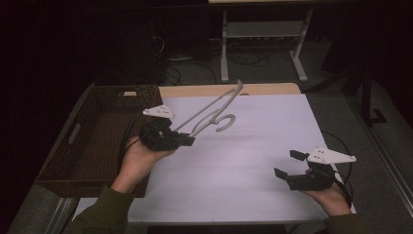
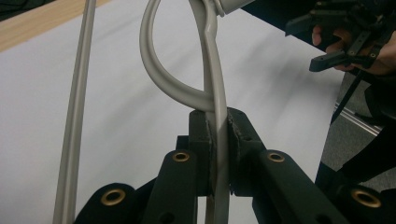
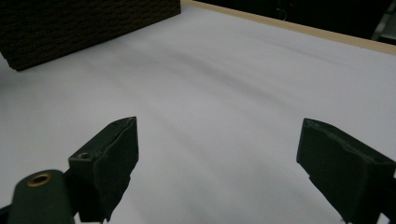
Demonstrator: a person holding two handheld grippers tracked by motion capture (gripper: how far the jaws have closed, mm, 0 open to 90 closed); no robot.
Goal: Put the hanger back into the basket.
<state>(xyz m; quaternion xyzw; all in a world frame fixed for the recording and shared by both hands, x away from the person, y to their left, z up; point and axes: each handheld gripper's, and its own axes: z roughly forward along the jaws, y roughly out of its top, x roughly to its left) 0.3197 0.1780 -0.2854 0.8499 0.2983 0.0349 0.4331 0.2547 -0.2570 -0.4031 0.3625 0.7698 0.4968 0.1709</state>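
My left gripper was clamped on the hanger near its hook; that thin grip risked it swivelling loose. Right gripper gaped, idle.

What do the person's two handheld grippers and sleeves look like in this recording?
Both the left gripper and the right gripper are black, each with two blocky jaws on linked bars fitted with brass-coloured rivets. Each carries a pale grey three-cornered plate on top and trails a black cable. The person wears dark olive-green sleeves.
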